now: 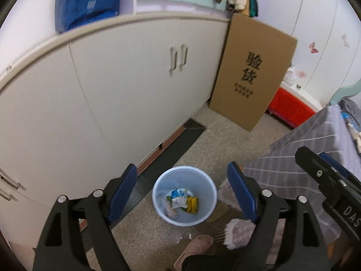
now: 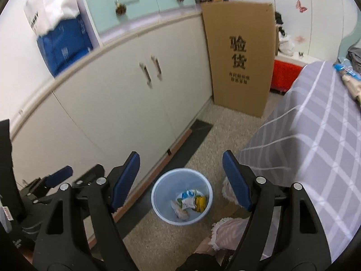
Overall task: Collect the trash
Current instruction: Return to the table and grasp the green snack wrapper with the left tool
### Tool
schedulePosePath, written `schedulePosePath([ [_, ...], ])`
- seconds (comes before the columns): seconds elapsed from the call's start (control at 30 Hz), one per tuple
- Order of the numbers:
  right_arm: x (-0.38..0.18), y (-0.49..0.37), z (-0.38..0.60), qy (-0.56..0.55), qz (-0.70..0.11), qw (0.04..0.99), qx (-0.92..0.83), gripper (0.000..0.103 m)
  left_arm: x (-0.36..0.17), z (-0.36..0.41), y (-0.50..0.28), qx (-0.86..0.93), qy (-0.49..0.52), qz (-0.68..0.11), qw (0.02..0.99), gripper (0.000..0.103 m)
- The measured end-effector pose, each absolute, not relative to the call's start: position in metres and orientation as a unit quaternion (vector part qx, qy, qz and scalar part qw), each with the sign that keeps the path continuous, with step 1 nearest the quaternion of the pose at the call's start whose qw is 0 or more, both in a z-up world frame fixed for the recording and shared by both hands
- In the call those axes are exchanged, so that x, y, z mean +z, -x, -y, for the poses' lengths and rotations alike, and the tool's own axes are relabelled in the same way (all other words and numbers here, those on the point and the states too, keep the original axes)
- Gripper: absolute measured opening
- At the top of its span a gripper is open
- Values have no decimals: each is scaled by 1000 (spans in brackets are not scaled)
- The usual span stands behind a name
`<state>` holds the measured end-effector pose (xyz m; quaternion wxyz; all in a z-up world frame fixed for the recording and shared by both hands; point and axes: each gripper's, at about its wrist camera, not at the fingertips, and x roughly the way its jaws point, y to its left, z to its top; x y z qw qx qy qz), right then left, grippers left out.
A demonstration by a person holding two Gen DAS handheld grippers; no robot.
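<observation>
A light blue bin (image 1: 158,199) stands on the speckled floor below both grippers; it also shows in the right wrist view (image 2: 158,203). Inside lie several wrappers: a blue-white packet (image 1: 178,197), a yellow packet (image 1: 193,204) and a pinkish one (image 1: 170,211). My left gripper (image 1: 183,192) is open and empty, held high above the bin. My right gripper (image 2: 181,180) is open and empty, also above the bin. The right gripper's body (image 1: 327,180) shows at the right of the left wrist view.
White cabinets (image 1: 124,85) run along the left. A cardboard box (image 1: 250,72) leans at the back. A bed with a grey striped sheet (image 2: 311,140) is on the right, with items (image 2: 347,74) on it. Slippers (image 1: 194,248) and a fluffy pink item (image 1: 239,232) lie near the bin.
</observation>
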<state>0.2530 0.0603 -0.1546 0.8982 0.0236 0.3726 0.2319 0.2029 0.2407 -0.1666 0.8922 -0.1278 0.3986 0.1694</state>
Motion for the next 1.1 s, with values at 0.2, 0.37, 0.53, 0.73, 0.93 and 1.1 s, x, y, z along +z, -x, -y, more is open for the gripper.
schedulePosePath([
  [0.2, -111, -238, -3, -52, -331, 919, 211, 75, -130, -184, -206, 119, 106, -375, 913, 81],
  [0.37, -90, -228, 63, -61, -309, 935, 165, 75, -108, -116, -219, 45, 80, -373, 923, 81],
  [0.53, -82, -225, 142, -77, -300, 945, 104, 75, -100, -37, -238, -23, 50, -385, 921, 81],
  [0.73, -84, -218, 243, -103, -303, 947, 23, 76, -105, 68, -249, -133, -33, -388, 911, 81],
  [0.93, -98, -209, 304, -126, -315, 940, -17, 77, -118, 156, -262, -207, -144, -386, 887, 81],
  [1.1, -112, -205, 334, -141, -330, 933, -20, 78, -132, 195, -275, -212, -208, -401, 867, 78],
])
